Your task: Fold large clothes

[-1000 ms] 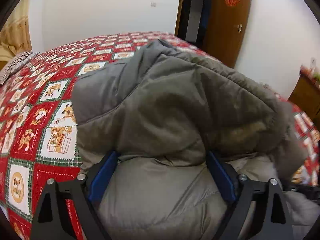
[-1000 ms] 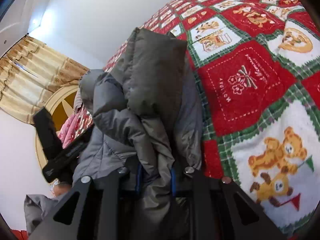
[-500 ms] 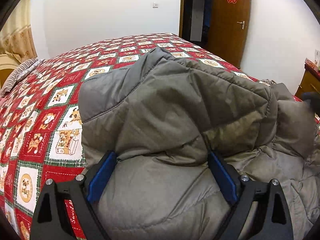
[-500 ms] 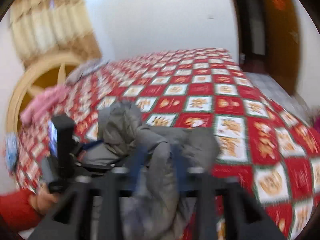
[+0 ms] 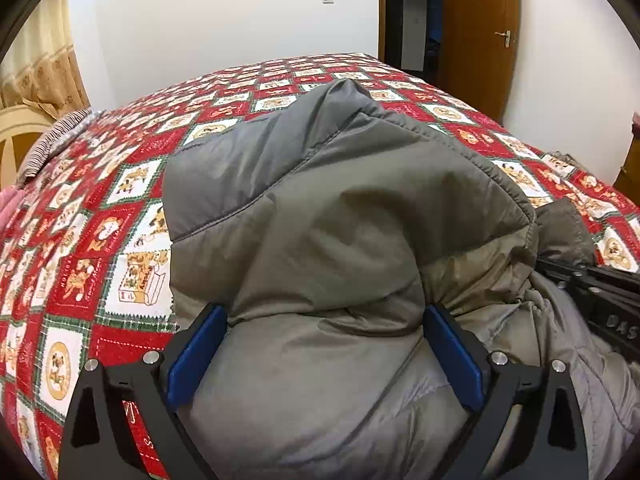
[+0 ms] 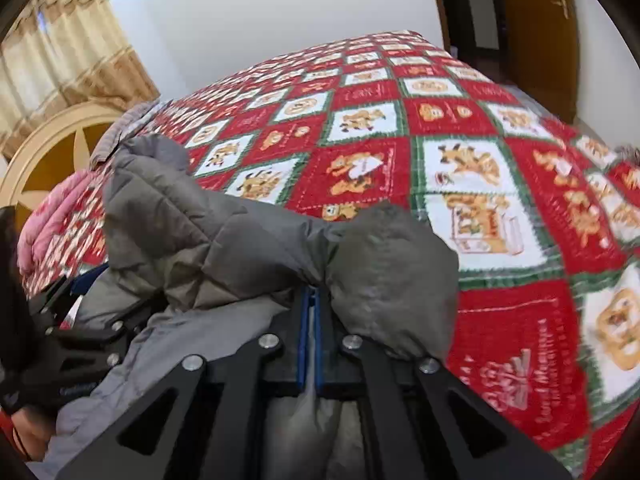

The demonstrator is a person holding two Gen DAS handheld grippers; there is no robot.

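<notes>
A large grey puffer jacket [image 5: 340, 220] lies bunched on a bed with a red patchwork quilt [image 5: 100, 216]. My left gripper [image 5: 324, 320] has its blue pads wide apart with a thick fold of the jacket bulging between them. My right gripper [image 6: 311, 292] has its blue pads pressed together on a thin bunch of the jacket [image 6: 384, 264], near the bed's front edge. The right gripper shows as a black frame at the right in the left wrist view [image 5: 600, 300]. The left gripper shows at the lower left in the right wrist view [image 6: 68, 320].
The quilt [image 6: 440, 128] stretches far behind the jacket. A striped cloth [image 5: 52, 144] and pink cloth [image 6: 52, 216] lie near a cream headboard [image 6: 44, 148] at the left. A brown door [image 5: 480, 32] and white walls stand behind the bed.
My right gripper has swung round with the jacket bunch to face across the bed and now sits lower. My left gripper has barely moved; the jacket has settled lower.
</notes>
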